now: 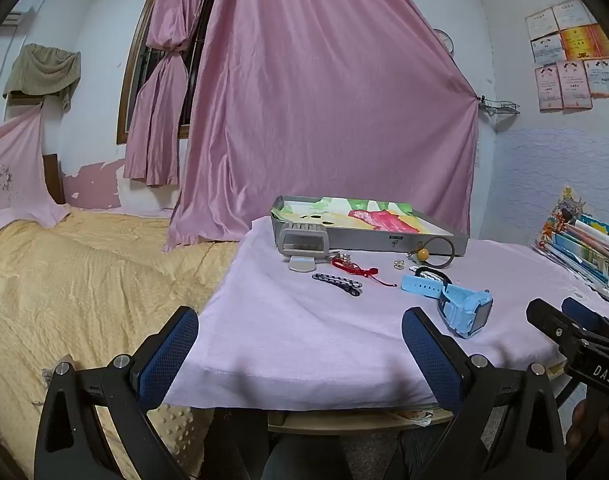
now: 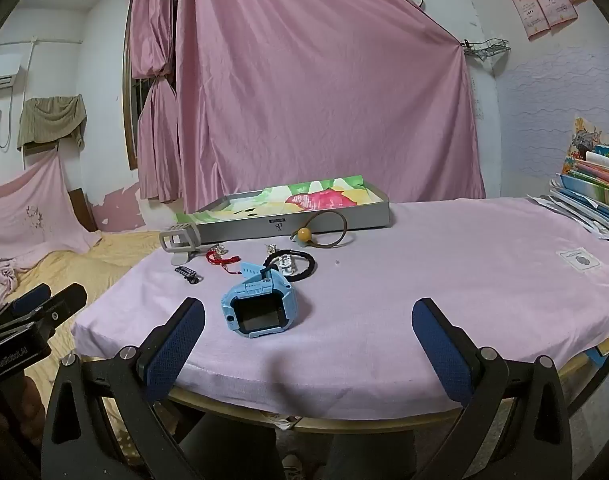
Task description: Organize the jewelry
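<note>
A grey tray (image 1: pixel 368 242) (image 2: pixel 304 226) with a colourful liner stands at the back of the pink-clothed table. In front of it lie a blue watch (image 1: pixel 466 308) (image 2: pixel 260 306), a grey watch (image 1: pixel 302 246) (image 2: pixel 180 240), a red string bracelet (image 1: pixel 354 269) (image 2: pixel 222 259), a dark braided bracelet (image 1: pixel 338 283) (image 2: pixel 188 273), a black band with a white charm (image 2: pixel 292 266) and a brown cord with an amber bead (image 1: pixel 423 254) (image 2: pixel 304 234). My left gripper (image 1: pixel 300 348) is open and empty at the table's front edge. My right gripper (image 2: pixel 308 340) is open and empty, just short of the blue watch.
A stack of books and papers (image 1: pixel 580 244) (image 2: pixel 592 196) sits at the table's right edge. A bed with a yellow cover (image 1: pixel 84 280) lies to the left. A pink curtain (image 2: pixel 324 100) hangs behind the tray.
</note>
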{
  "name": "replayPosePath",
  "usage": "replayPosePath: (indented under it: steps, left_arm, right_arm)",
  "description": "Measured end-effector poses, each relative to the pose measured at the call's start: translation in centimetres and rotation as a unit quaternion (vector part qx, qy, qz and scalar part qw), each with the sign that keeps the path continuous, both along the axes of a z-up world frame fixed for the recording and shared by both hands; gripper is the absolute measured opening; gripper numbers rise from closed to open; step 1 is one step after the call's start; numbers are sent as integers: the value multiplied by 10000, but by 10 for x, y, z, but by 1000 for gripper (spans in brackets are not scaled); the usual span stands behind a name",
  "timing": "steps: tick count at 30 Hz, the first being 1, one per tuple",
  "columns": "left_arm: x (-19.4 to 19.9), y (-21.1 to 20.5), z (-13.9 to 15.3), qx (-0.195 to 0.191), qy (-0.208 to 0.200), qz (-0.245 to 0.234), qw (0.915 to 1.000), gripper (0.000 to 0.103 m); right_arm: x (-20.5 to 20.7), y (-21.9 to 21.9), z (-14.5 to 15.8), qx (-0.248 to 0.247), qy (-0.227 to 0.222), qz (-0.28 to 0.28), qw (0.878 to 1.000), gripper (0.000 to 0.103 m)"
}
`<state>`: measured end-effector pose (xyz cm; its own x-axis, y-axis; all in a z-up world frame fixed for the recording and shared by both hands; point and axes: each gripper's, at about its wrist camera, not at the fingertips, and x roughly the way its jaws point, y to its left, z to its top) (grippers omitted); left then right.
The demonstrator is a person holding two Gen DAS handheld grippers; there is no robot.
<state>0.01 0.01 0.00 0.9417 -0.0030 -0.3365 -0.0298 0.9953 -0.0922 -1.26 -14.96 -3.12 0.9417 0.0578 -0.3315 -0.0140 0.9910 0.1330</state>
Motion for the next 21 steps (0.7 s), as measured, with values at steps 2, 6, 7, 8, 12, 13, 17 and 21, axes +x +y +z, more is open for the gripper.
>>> replayPosePath:
  steps: [2,6,7,8,12,13,17,21]
  left_arm:
    - [0,0,0,-12,1,1,10000,102]
    - [0,0,0,-19,-7,-9,10000,102]
    - [0,0,0,-17,-8,-13,10000,102]
    - [0,0,0,-14,-7,-16,10000,102]
    - [1,-1,-1,-12,3,-19,10000,102]
    - [2,-2,-2,-8,4,-17,10000,102]
    - [2,-2,-2,-3,9,-15,10000,102]
    - [2,-2,-2,-1,12,-16,10000,102]
  right_arm:
    - [0,0,0,1,16,5,10000,102]
    - [0,0,-1,13,5,9,10000,102]
    - [0,0,-1,11,1,11,10000,102]
    - [0,0,-1,22,7,7,10000,102]
    - [0,0,-1,33,4,5,10000,102]
    - [0,0,-1,28,-2,7,10000,102]
    - [0,0,-1,34,0,6,10000,102]
    - [1,-1,-2,38,-1,5,10000,102]
